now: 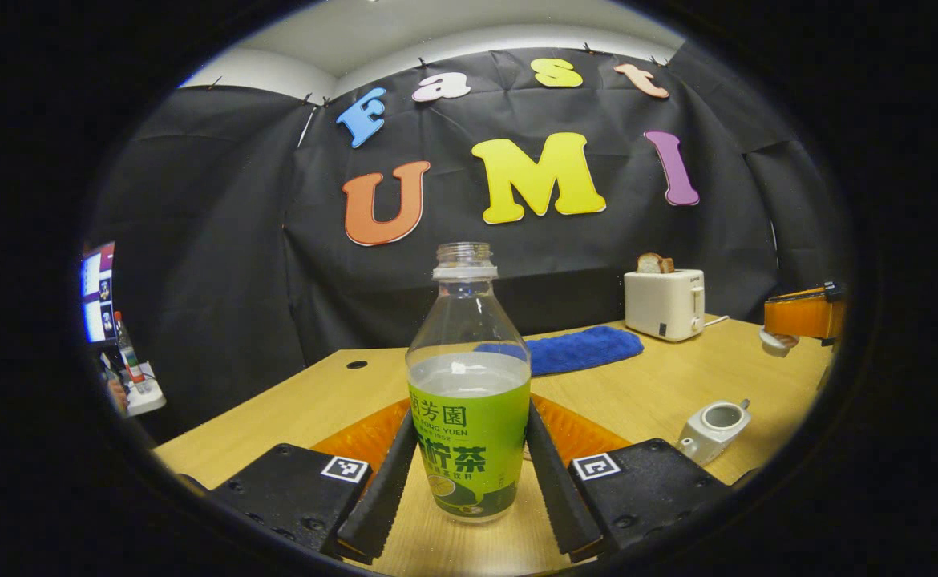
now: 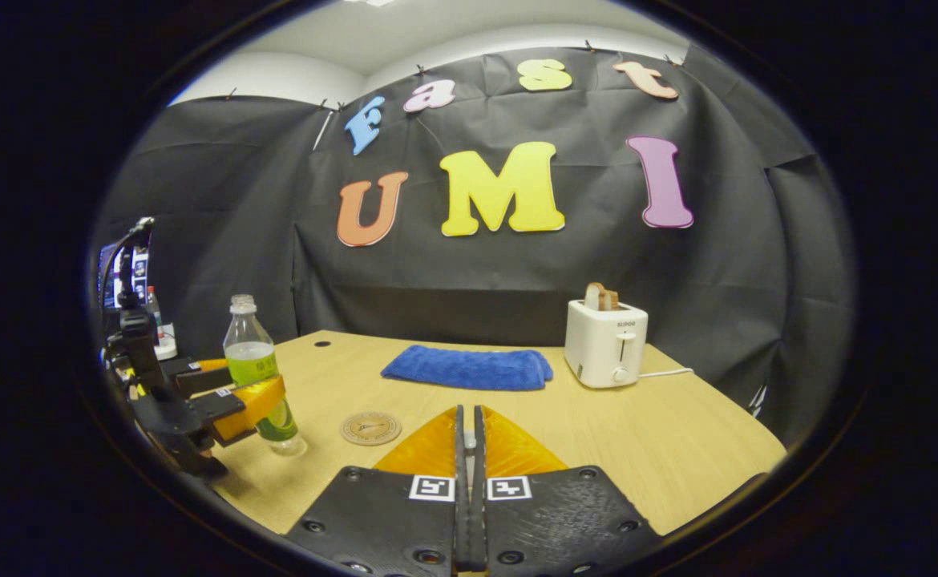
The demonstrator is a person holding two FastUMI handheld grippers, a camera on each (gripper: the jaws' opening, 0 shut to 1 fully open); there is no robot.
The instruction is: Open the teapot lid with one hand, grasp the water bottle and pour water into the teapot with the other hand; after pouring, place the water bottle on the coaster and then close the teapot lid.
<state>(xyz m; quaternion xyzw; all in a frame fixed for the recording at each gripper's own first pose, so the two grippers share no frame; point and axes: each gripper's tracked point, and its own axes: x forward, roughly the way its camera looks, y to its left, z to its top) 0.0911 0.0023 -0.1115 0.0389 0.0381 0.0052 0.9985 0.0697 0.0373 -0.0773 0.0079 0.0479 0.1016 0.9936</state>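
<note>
The left gripper (image 1: pixel 469 473) holds the uncapped water bottle (image 1: pixel 469 417) upright on the table (image 1: pixel 653 393), left of the lidless teapot (image 1: pixel 713 429), probably ready for pouring, while the right gripper (image 2: pixel 469 449) pinches something small, perhaps the lid.

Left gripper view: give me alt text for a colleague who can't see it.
A clear uncapped plastic water bottle with a green label stands on the wooden table between the left gripper's jaws, which flank its sides. A small white teapot with its lid off sits to the right; farther back lie a blue folded cloth and a white toaster.
</note>
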